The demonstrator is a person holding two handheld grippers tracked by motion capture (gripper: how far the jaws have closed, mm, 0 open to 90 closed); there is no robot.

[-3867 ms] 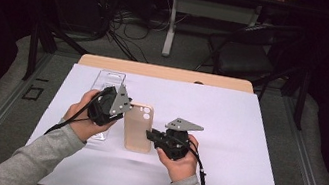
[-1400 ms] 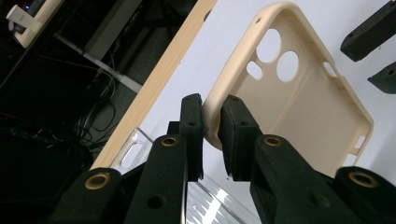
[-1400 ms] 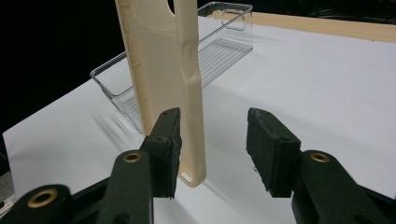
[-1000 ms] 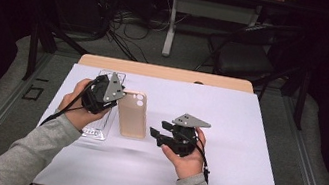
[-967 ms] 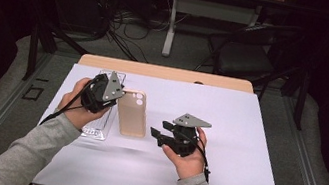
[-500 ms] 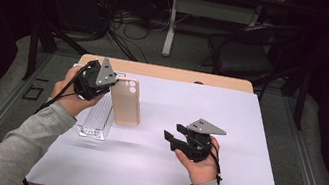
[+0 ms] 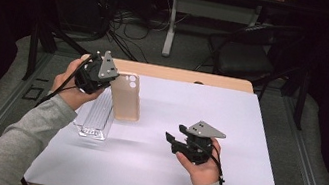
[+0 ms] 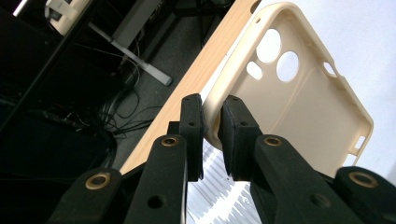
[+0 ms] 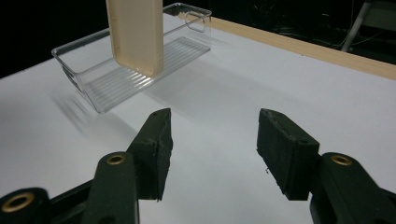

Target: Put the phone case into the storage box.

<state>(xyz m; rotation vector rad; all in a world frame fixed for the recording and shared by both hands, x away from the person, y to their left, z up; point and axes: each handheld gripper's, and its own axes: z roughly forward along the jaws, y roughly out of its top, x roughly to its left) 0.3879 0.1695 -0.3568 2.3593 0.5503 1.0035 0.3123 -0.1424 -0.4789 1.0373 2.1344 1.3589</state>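
One beige phone case (image 7: pixel 126 97), pinched by its rim in the left gripper (image 8: pixel 212 130), hangs over the clear tray (image 7: pixel 96 117). Right gripper (image 9: pixel 212 149) half-open, empty. Next, probably: lower the case in.

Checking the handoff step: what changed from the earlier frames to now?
The phone case, flat on the table earlier, now hangs lifted in the left gripper, clamped on its edge, above the clear tray. The right gripper has drawn back, open and empty. The tray and the white table stayed put.
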